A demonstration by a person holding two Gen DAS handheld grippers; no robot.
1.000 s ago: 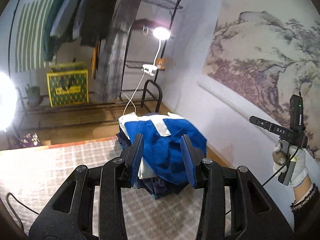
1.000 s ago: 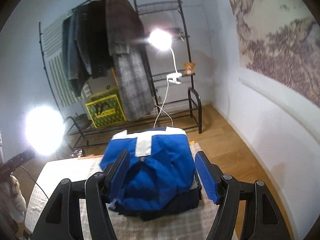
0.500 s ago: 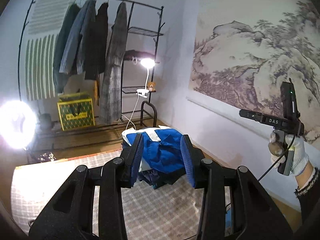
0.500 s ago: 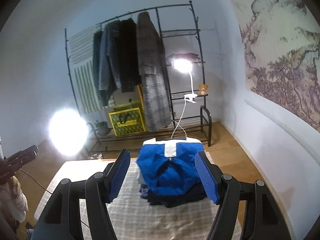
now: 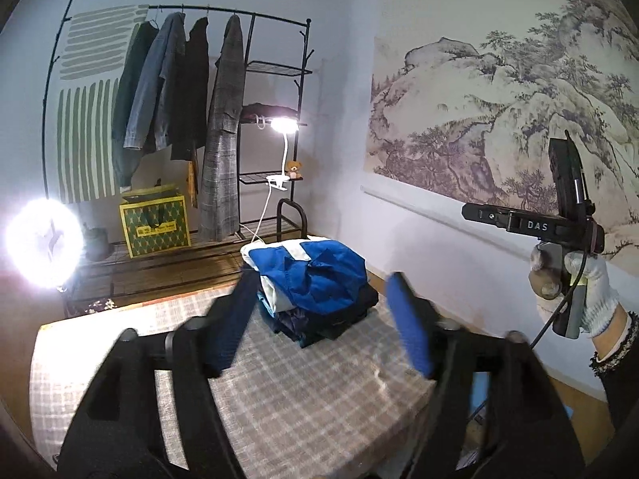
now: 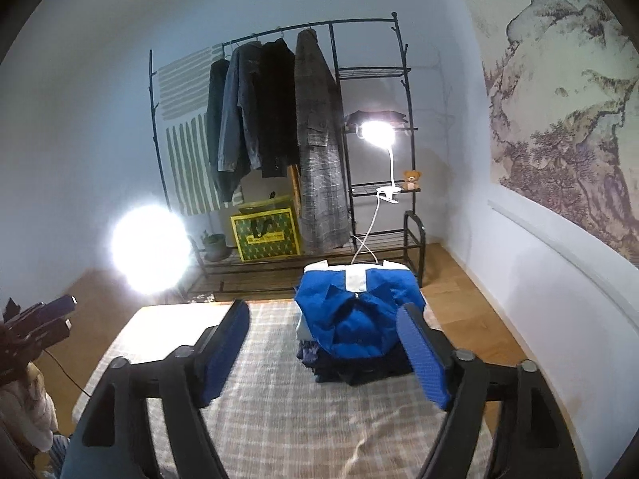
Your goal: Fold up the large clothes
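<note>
Checked cloth covers the desk (image 6: 279,411), bearing a folded blue garment (image 6: 359,311) atop a stack; both grippers' fingers, left gripper (image 5: 323,323) and right gripper (image 6: 323,351), have just been opening, wide, holding nothing.

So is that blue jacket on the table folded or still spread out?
Folded. The blue jacket sits as a compact bundle atop a stack of dark clothes on the checked table.

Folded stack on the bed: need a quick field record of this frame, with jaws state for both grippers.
surface: checked cover
stack: folded clothes, far right part of the cover
top item: blue and white jacket, folded
left gripper: jaws just been opening, nothing between them, short of the stack
right gripper: jaws just been opening, nothing gripped
background: clothes rack with hung coats, clip lamp lit
</note>
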